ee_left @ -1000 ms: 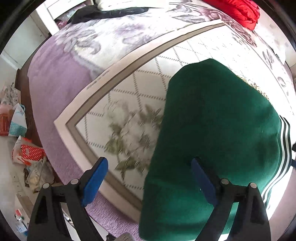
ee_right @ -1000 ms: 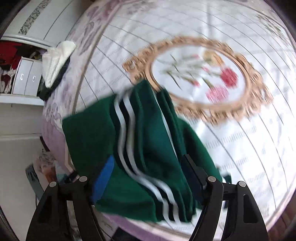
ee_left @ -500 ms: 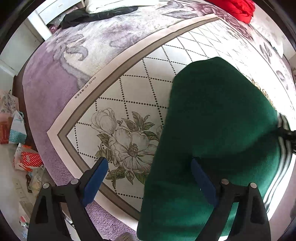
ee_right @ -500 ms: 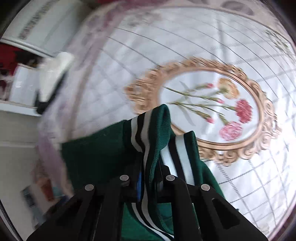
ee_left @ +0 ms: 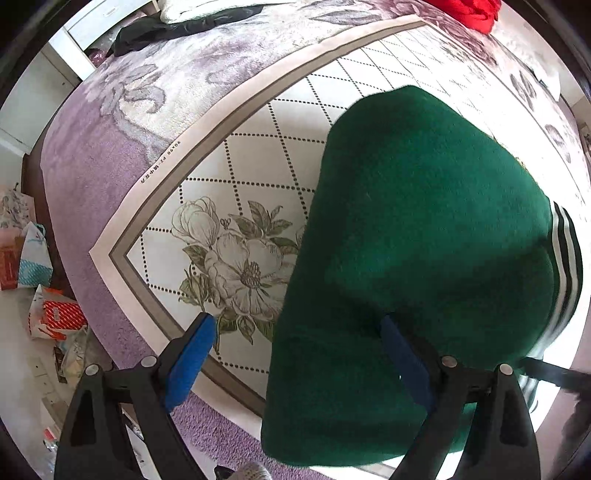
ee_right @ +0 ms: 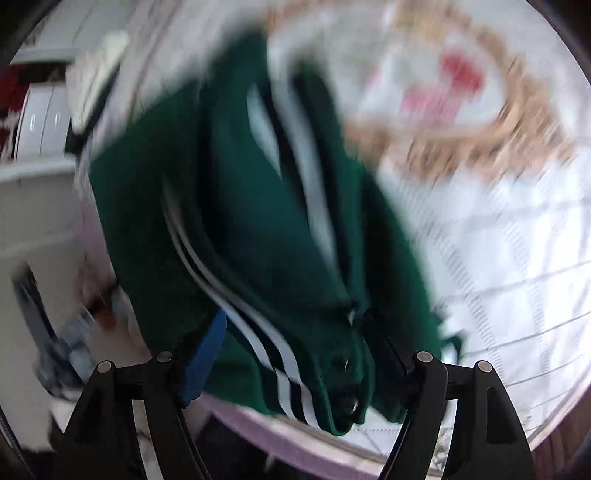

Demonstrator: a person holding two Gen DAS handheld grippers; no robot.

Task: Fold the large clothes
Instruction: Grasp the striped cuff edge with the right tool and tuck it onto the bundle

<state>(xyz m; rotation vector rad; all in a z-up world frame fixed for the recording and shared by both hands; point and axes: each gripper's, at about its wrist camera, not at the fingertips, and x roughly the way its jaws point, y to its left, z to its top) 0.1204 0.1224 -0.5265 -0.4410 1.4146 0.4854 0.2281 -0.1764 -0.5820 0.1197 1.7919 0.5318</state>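
bright daylight over a bed [ee_left: 110, 177] under a plush lilac cover, and on it a cream blanket [ee_left: 258, 166] with a dotted diamond grid, a grey-green flower print and a taupe border. far corner, a red cloth [ee_left: 469, 11] bunched up; top edge, a black garment [ee_left: 177, 29] beside a white pillow [ee_left: 192, 9]. down the left, a pale floor with a heap of printed bags [ee_left: 40, 295]. right view is smeared: a gold oval frame with red flowers [ee_right: 461, 92] on the blanket, white drawers [ee_right: 44, 118] at the left.
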